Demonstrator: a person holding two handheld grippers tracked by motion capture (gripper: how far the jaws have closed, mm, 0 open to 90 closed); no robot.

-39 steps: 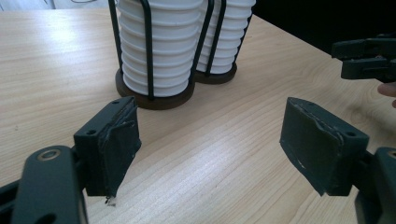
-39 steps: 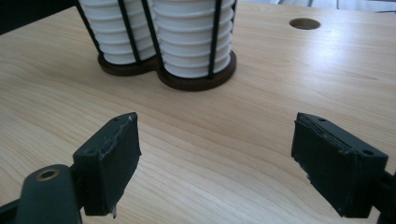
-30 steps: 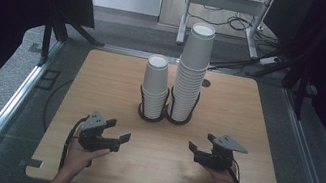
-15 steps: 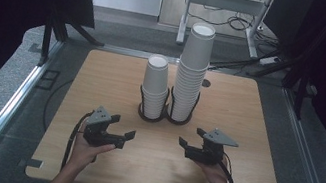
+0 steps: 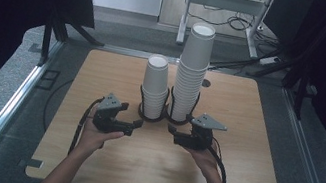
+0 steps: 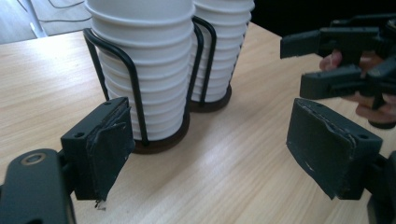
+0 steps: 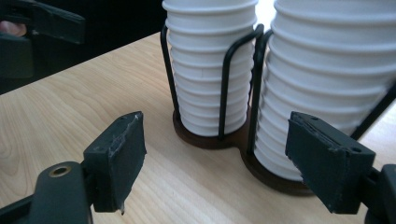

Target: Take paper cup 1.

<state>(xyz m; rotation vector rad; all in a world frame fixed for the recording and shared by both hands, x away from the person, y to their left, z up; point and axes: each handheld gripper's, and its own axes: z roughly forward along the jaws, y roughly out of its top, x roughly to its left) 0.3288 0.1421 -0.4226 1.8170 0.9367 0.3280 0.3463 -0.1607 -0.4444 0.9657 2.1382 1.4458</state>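
Two cup stacks stand side by side in black wire holders near the middle of the table (image 5: 254, 138), the short stack (image 5: 155, 87) left of the tall stack (image 5: 190, 73). The left gripper (image 5: 137, 123) sits just before the short stack, jaws apart, holding nothing. The right gripper (image 5: 170, 129) sits just before the tall stack, jaws likewise apart and empty, having just been closing a little.

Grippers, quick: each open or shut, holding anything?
Left black two-jaw gripper: open, empty.
Right black two-jaw gripper: open, jaws just been closing, empty.
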